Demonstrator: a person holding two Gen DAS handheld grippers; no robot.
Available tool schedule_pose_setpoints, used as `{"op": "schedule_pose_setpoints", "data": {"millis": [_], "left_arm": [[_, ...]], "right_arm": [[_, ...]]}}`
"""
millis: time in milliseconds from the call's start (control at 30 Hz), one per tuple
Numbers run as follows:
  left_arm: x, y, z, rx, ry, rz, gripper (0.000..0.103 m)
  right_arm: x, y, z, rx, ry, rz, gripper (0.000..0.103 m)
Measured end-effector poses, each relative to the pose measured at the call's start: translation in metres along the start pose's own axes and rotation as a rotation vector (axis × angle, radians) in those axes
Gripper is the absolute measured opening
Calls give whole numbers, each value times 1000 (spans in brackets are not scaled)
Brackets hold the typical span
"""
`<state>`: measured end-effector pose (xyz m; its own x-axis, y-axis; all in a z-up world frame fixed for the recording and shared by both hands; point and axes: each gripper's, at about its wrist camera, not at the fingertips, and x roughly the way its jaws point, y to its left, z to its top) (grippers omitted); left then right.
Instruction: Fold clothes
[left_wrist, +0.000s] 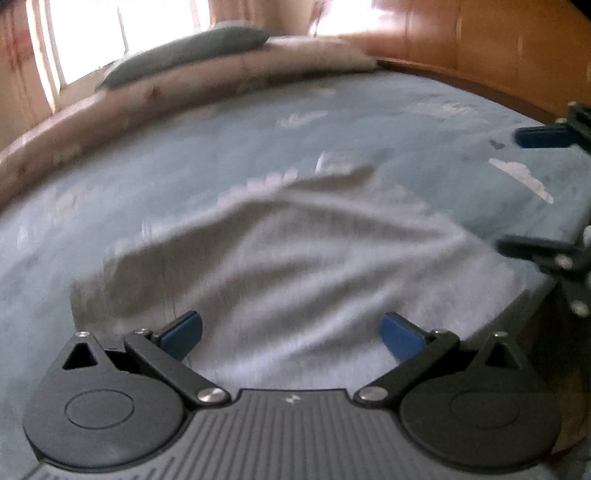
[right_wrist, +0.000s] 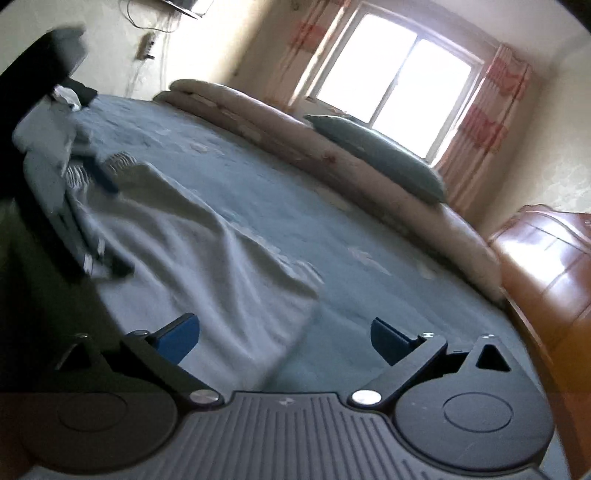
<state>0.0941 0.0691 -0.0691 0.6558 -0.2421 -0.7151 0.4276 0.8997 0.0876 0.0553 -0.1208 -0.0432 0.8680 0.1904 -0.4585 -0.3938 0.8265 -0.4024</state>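
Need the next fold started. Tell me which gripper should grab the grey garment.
Left, probably. The left gripper hangs with open jaws right over the grey garment; the right gripper, also open, straddles only the garment's edge over the blue bedsheet.

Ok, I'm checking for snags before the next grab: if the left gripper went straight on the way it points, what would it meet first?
Most likely the grey garment lying rumpled on the bed. The left gripper has its jaws open and empty, angled down over the cloth, with nothing between; depth is hard to judge.

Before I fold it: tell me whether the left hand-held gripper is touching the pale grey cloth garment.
Cannot tell. In the left wrist view the left hand-held gripper is open over the pale grey cloth garment; blur hides any gap.
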Motion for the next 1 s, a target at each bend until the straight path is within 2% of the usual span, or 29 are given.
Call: {"op": "schedule_pose_setpoints", "data": {"millis": [100,200,267,333,400,533,633,733,900,1000], "left_arm": [[-5,12,-26,-106,25,-56,102],[-15,4,-35,-28,18,-32,102],[-20,-5,-32,45,40,2,102],[-27,-7,-25,73,28,17,102],[-35,-3,-14,70,-20,4,102],[-32,15,18,41,-95,19,102],[-10,38,47,-28,-104,4,102],[20,66,61,-173,-75,-65,102],[49,112,37,-395,-2,-68,102],[39,126,26,-460,-26,-100,102]], "right_arm": [[20,13,-8,59,59,107,97],[33,21,-29,155,100,208,98],[33,12,-39,267,110,241,103],[38,-1,-44,356,150,278,103],[33,-10,-47,384,143,277,103],[20,-25,-52,409,112,211,103],[19,-34,-56,449,126,189,103],[18,-34,-60,442,128,176,103],[14,-36,-62,420,121,161,103],[14,-40,-66,441,123,160,103]]}}
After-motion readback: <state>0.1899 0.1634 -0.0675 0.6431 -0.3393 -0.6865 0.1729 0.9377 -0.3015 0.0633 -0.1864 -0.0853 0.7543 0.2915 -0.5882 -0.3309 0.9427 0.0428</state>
